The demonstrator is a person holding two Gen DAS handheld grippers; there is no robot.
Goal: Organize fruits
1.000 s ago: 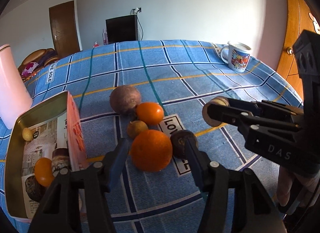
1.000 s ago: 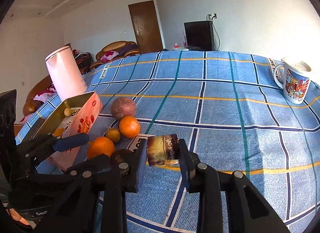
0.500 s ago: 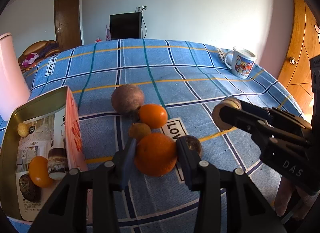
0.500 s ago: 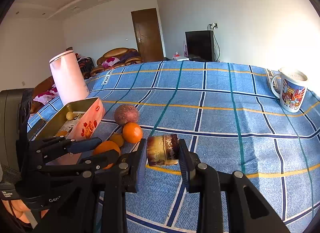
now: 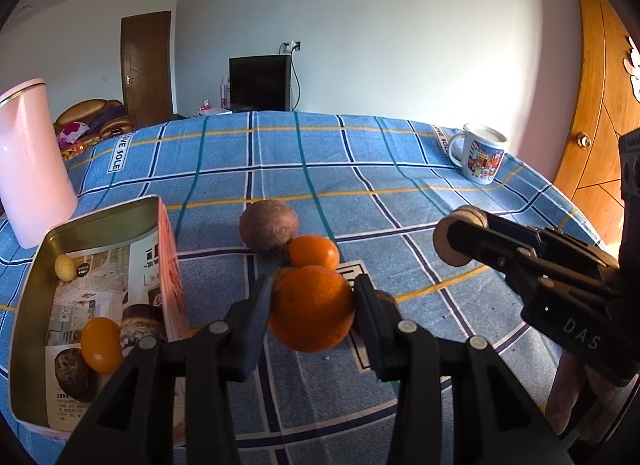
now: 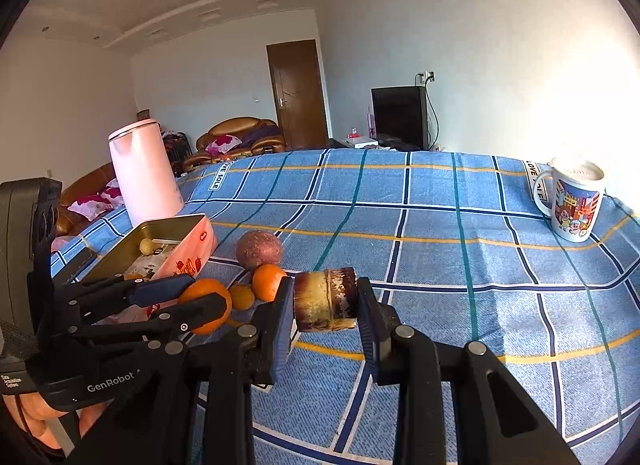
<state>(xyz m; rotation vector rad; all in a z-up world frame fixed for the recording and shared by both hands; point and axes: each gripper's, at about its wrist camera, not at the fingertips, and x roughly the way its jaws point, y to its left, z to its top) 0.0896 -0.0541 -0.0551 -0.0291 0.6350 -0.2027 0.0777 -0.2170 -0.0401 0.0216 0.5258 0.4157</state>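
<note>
Left wrist view: the left gripper (image 5: 312,305) clamps the large orange (image 5: 313,310) right of the tin box (image 5: 96,225). The right gripper (image 6: 324,301) grips a brown cylindrical piece (image 6: 325,299). Likely next: lift both leftward into the tin.

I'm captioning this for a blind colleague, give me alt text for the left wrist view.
The left hand-held gripper is shut on a large orange over a blue plaid tablecloth. A tin box of fruit sits left; the right hand-held gripper grips a brown cylinder at right.
</note>
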